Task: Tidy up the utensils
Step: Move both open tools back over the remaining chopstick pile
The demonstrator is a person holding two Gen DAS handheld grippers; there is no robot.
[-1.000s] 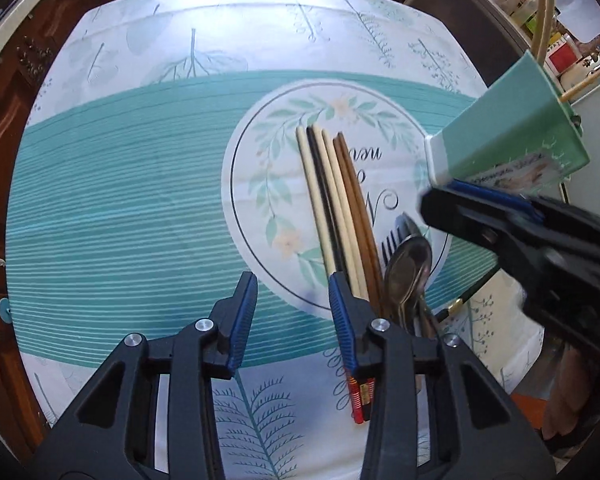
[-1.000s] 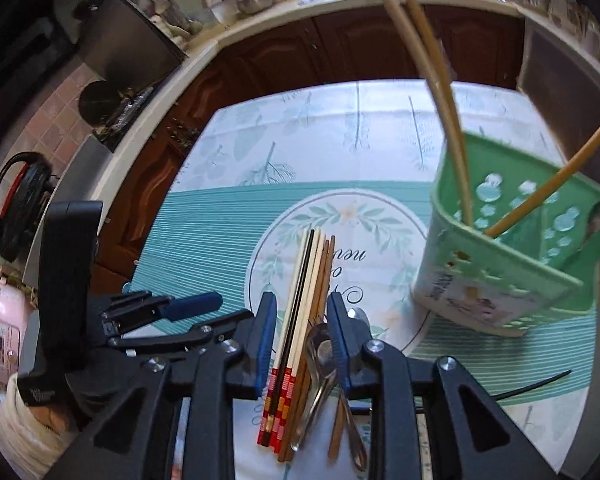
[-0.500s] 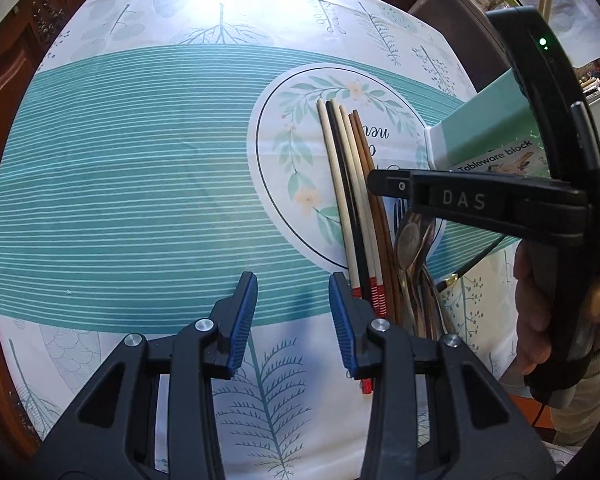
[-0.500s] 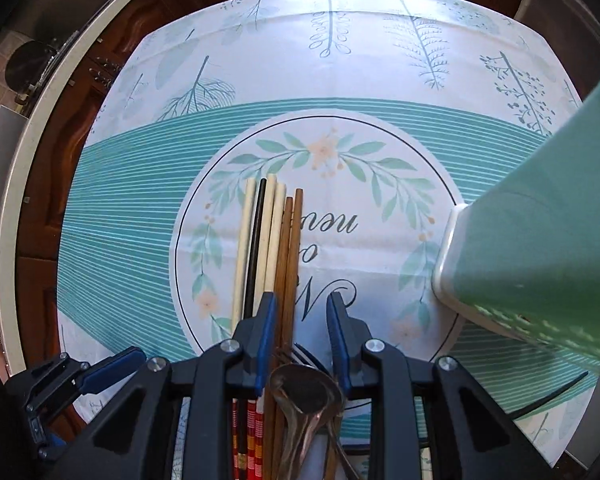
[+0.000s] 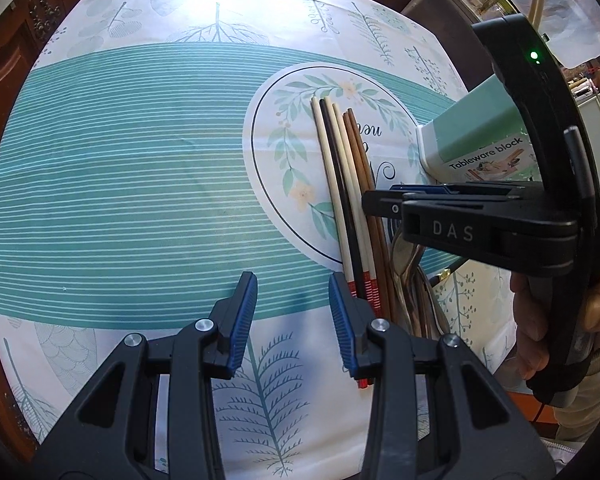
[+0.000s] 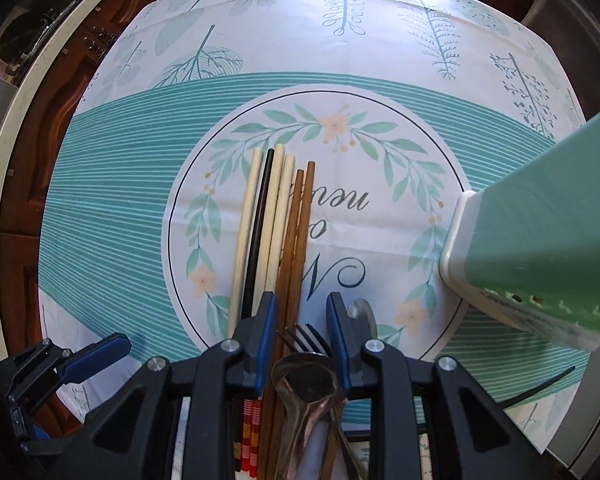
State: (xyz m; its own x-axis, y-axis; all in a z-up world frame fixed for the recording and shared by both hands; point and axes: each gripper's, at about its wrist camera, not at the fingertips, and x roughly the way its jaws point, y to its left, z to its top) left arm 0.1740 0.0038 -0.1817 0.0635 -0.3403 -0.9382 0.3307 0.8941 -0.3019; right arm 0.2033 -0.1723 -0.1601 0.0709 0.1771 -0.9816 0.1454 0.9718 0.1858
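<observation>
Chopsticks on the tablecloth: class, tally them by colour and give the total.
Cream chopsticks: 3
Black chopstick: 1
Brown chopsticks: 2
Total: 6

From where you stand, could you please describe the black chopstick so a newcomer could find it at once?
Start at the round floral wreath printed on the teal tablecloth. A row of chopsticks lies side by side across it, left of the green utensil holder. The black chopstick is second from the left, the only dark one among cream sticks, with two brown ones further right.
</observation>
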